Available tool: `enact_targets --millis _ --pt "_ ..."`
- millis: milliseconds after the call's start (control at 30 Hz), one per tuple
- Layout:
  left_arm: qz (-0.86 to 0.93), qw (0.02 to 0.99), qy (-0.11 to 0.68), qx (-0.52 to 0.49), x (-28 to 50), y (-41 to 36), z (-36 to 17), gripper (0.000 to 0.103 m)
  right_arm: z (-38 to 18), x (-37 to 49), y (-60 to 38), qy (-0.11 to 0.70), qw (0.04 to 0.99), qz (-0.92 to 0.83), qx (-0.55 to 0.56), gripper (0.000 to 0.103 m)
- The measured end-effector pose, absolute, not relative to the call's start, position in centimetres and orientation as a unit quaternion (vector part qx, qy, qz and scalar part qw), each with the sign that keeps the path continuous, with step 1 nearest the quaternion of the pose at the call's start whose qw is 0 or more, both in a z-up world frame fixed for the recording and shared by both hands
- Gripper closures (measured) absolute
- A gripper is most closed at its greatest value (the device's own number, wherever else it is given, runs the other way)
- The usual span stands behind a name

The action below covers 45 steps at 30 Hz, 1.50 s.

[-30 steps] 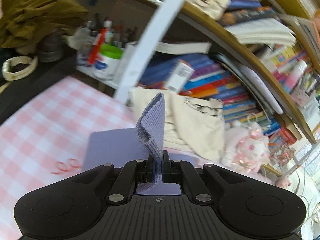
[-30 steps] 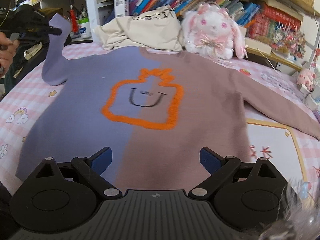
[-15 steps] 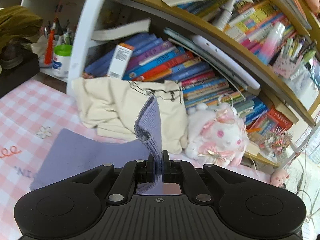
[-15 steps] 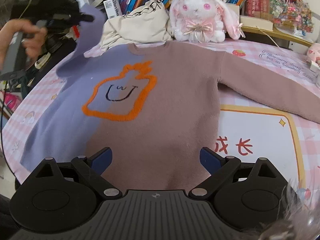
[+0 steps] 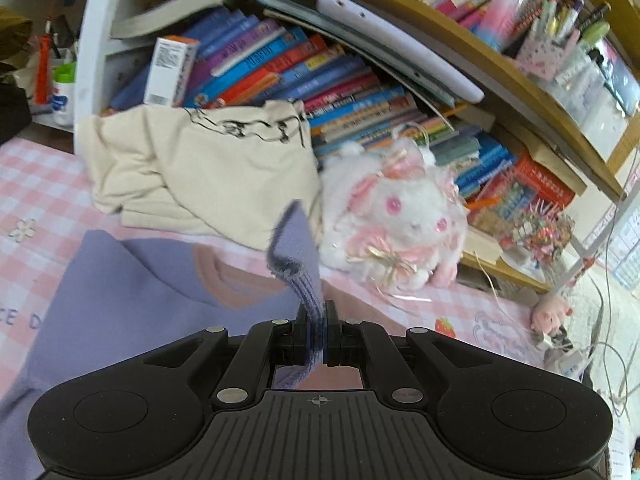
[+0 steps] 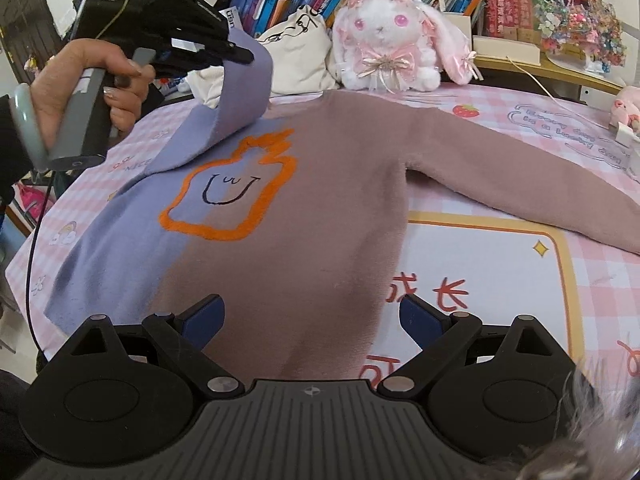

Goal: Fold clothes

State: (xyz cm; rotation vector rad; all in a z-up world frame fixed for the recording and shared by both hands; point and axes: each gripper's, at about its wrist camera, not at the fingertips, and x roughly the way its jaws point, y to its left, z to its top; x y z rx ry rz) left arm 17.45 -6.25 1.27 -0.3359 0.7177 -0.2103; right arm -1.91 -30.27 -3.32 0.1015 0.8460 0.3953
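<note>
A sweater (image 6: 320, 216), lilac on its left half and dusty pink on its right, lies flat on the table with an orange outlined figure on its chest. My left gripper (image 5: 318, 336) is shut on the cuff of the lilac sleeve (image 5: 298, 264). In the right wrist view that gripper (image 6: 244, 56) holds the lilac sleeve (image 6: 236, 100) lifted over the sweater's left shoulder, with a hand (image 6: 76, 88) on its handle. The pink sleeve (image 6: 520, 184) stretches flat to the right. My right gripper (image 6: 310, 318) hangs open above the sweater's hem, nothing between its blue pads.
A white plush rabbit (image 6: 392, 36) and a cream cloth bag (image 6: 296, 60) sit behind the sweater's collar, in front of a bookshelf (image 5: 320, 80). The pink checked tablecloth (image 6: 480, 272) shows at the right. A small pink toy (image 6: 628, 108) sits at the far right edge.
My left gripper has carried the lilac sleeve rightward, from beyond the table's left side to over the sweater's shoulder. The right gripper's view has shifted so the sweater sits further left.
</note>
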Motion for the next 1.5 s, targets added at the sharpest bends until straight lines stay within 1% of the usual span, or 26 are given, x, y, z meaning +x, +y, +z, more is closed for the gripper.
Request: enact_targets --millis 67,100,167,233,300,367,433,467,533,600,733,767,867,1000,1133,1167,1233,1300,1333,1367,1400,1433,1500 --pt "-0.103 0.916 0.354 -0.159 17.6 -6.7 0.9 0.099 -3.4 -2.0 -30.6 0.409 0.891 0.189 0.052 0.008" --pt "-0.103 0.915 0.357 -0.156 17.7 -7.0 0.7 0.095 -3.4 -2.0 -30.7 0.409 0.891 0.189 0.053 0.008" --pt "-0.107 0.916 0.354 -0.158 17.5 -7.2 0.8 0.083 -3.3 -2.0 -30.8 0.409 0.891 0.188 0.053 0.008" --pt "-0.113 0.918 0.343 -0.164 17.0 -7.3 1.1 0.045 -3.3 -2.1 -30.8 0.410 0.891 0.189 0.053 0.008" --pt "-0.123 0.925 0.320 -0.164 15.8 -6.9 1.8 0.037 -3.4 -2.1 -30.8 0.411 0.889 0.192 0.054 0.008" --pt "-0.125 0.930 0.310 -0.150 14.4 -6.1 2.1 0.037 -3.5 -2.1 -30.7 0.413 0.887 0.197 0.057 0.008" --pt "-0.123 0.936 0.302 -0.135 12.8 -5.2 2.4 0.037 -3.7 -2.1 -30.5 0.416 0.885 0.200 0.060 0.009" --pt "-0.111 0.938 0.305 -0.123 11.8 -4.5 2.1 0.037 -3.8 -2.1 -30.5 0.415 0.887 0.195 0.060 0.012" --pt "-0.082 0.940 0.317 -0.098 9.8 -3.0 1.3 0.037 -3.9 -2.2 -30.5 0.412 0.892 0.176 0.062 0.014" --pt "-0.050 0.938 0.334 -0.076 7.6 -1.5 0.0 0.037 -4.1 -2.1 -30.8 0.418 0.891 0.165 0.074 0.023" --pt "0.012 0.929 0.368 -0.037 3.6 1.3 -2.4 0.037 -4.4 -2.1 -31.1 0.434 0.885 0.144 0.088 0.029" --pt "0.023 0.929 0.369 -0.033 2.9 2.0 -2.7 0.037 -4.5 -2.2 -31.0 0.438 0.884 0.138 0.087 0.032" --pt "0.055 0.927 0.371 -0.019 1.0 4.2 -3.4 0.037 -4.8 -2.7 -30.6 0.448 0.882 0.119 0.084 0.037" --pt "0.078 0.922 0.379 -0.026 0.2 7.3 -3.9 0.037 -5.0 -3.5 -29.7 0.457 0.882 0.089 0.078 0.044" --pt "0.063 0.915 0.396 -0.050 0.1 9.4 -4.7 0.040 -5.1 -4.4 -28.7 0.464 0.881 0.066 0.068 0.049" --pt "0.056 0.913 0.400 -0.056 0.1 9.8 -4.9 0.043 -5.1 -4.6 -28.4 0.464 0.881 0.061 0.065 0.051" --pt "0.048 0.908 0.410 -0.074 0.1 10.7 -5.2 0.061 -5.1 -5.0 -27.9 0.464 0.882 0.054 0.063 0.052" --pt "0.042 0.904 0.414 -0.098 0.3 11.6 -5.5 0.068 -5.1 -5.3 -27.6 0.462 0.883 0.046 0.065 0.055" --pt "0.038 0.903 0.415 -0.107 0.3 12.0 -5.6 0.075 -5.1 -5.4 -27.5 0.461 0.884 0.041 0.067 0.056" --pt "0.030 0.902 0.418 -0.109 0.5 12.2 -5.7 0.078 -5.1 -5.5 -27.4 0.461 0.884 0.035 0.068 0.061" --pt "0.021 0.901 0.420 -0.110 0.6 12.4 -5.7 0.090 -5.1 -5.6 -27.2 0.460 0.885 0.032 0.069 0.065" --pt "0.011 0.900 0.421 -0.114 0.7 12.6 -5.8 0.095 -5.1 -5.6 -27.1 0.459 0.885 0.029 0.069 0.072" --pt "-0.007 0.897 0.420 -0.135 0.8 13.4 -6.0 0.099 -5.1 -5.7 -26.8 0.458 0.887 0.025 0.063 0.078"
